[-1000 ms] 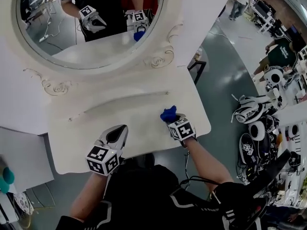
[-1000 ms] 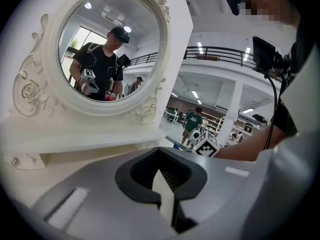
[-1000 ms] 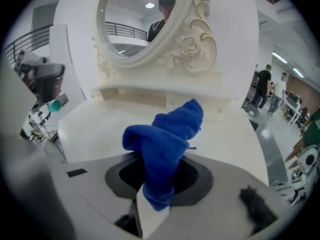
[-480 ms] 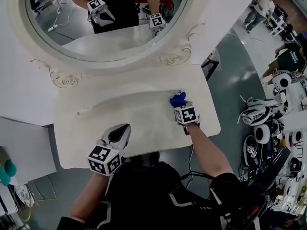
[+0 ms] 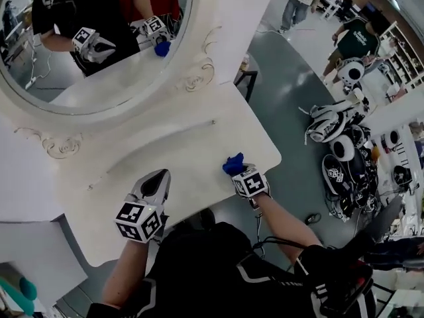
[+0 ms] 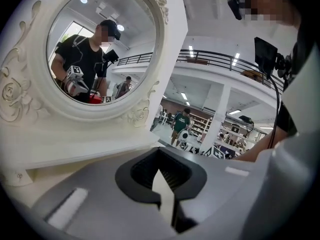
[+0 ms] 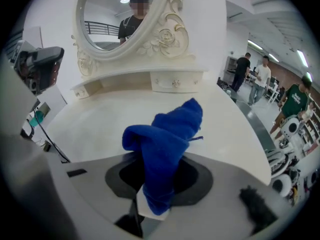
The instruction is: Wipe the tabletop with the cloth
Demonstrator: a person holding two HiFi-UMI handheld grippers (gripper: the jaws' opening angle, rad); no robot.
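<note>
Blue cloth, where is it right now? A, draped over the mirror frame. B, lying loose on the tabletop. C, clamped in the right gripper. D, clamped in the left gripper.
C: the blue cloth sticks up from between the right gripper's jaws, while the left gripper is shut on nothing.

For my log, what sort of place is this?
Likely a large lab or workshop hall: the white dressing table stands on an open grey floor, gear lies piled beside it, and people stand beyond.
</note>
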